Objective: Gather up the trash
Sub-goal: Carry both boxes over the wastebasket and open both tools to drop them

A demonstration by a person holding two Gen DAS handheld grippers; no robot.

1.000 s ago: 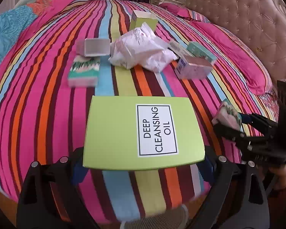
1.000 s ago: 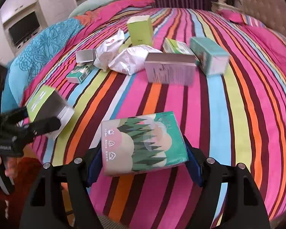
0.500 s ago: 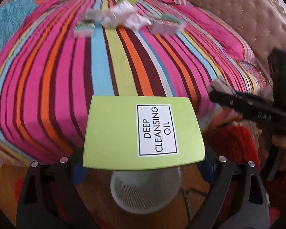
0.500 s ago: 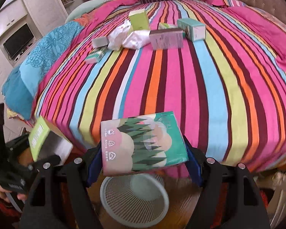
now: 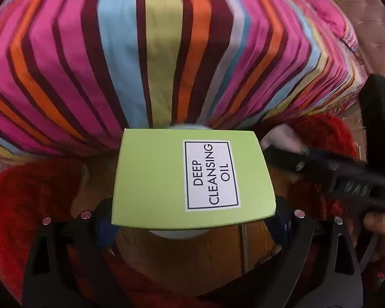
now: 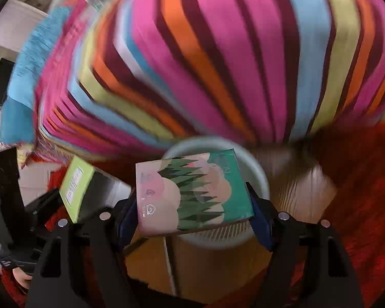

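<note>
My left gripper [image 5: 192,222] is shut on a lime-green box labelled DEEP CLEANSING OIL [image 5: 166,179]. It points down over a white mesh waste basket [image 5: 177,234], and the box hides most of the basket. My right gripper [image 6: 193,219] is shut on a teal box with a tree pattern [image 6: 197,192], held above the same basket [image 6: 260,177]. In the right wrist view the lime-green box [image 6: 75,187] hangs just left of the basket. In the left wrist view the right gripper [image 5: 320,169] comes in from the right with a pale box end [image 5: 282,138] in it.
The striped bedspread [image 5: 166,51] hangs over the bed's edge just behind the basket. Wooden floor [image 6: 295,187] and a red rug [image 6: 359,192] surround the basket. A blue blanket [image 6: 20,97] and white cabinets [image 6: 2,51] show at the left.
Both grippers pulled back off the bed and tipped downward with their boxes. The trash pile on the bed has left view, and the basket on the floor now sits under both boxes.
</note>
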